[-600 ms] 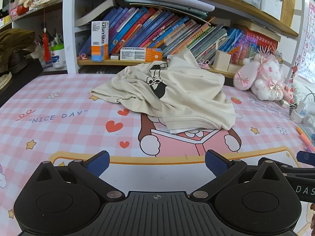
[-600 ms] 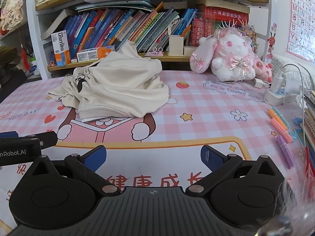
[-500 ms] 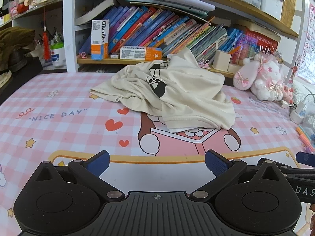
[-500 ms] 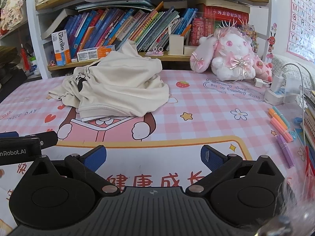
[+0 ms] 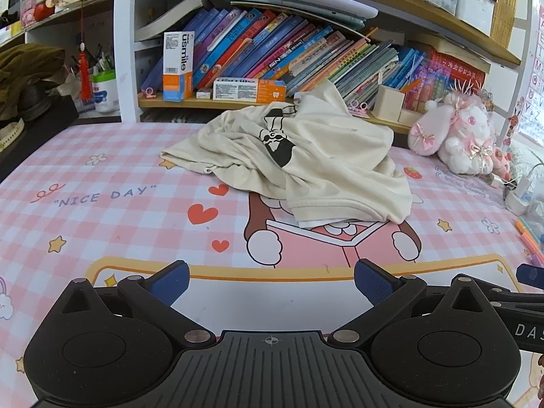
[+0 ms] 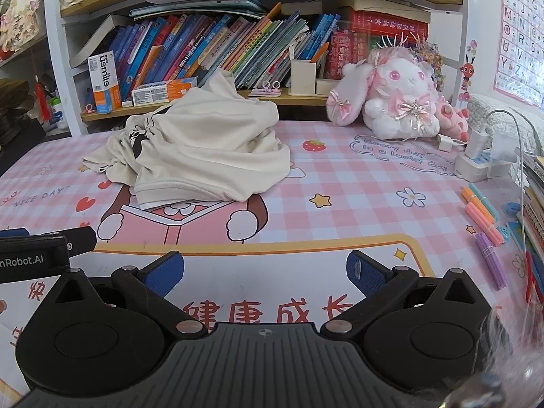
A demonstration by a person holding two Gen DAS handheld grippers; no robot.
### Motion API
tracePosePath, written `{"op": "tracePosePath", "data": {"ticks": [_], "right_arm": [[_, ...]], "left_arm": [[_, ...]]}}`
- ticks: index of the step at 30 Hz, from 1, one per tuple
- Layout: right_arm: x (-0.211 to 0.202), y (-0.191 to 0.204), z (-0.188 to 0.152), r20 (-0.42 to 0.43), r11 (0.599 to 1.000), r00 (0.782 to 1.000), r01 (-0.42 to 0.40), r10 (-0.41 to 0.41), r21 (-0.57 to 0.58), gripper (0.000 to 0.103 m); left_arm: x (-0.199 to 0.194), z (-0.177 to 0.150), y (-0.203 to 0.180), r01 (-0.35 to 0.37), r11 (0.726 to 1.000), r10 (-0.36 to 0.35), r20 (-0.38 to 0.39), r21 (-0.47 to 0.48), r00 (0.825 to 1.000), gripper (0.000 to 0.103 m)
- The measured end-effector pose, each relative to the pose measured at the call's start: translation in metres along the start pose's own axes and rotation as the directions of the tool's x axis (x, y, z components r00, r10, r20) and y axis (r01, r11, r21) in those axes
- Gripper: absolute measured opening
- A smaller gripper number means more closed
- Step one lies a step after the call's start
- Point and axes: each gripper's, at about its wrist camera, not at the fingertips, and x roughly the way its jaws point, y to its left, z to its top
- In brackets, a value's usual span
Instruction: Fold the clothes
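The crumpled cream cotton T-shirt with a black print [image 5: 299, 156] is lying heaped mid-tabletop [image 5: 102, 210], unfolded. Left tool [image 5: 271, 280] and right tool [image 6: 265, 270] are hovering short of it, jaws wide and empty, ready for grabbing.

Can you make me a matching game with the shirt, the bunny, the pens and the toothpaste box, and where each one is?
Things:
1. shirt
2. bunny
3. pens
4. toothpaste box

Places:
A. standing upright on the shelf
B. crumpled in the middle of the mat
C. lying in bundles at the mat's right edge
D. sitting at the back of the mat, right of the shirt

Pairs: 1-B, 2-D, 3-C, 4-A
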Motion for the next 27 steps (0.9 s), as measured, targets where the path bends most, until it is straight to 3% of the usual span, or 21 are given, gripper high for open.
{"op": "tracePosePath", "data": {"ticks": [27], "right_arm": [[0.0055,0.0007,0.0011,-0.009,1.0,1.0,0.003,-0.003,-0.004,0.103]], "left_arm": [[0.0046,0.0014,0.0015,-0.002,1.0,0.002,-0.018,0.0,1.0,0.103]]}}
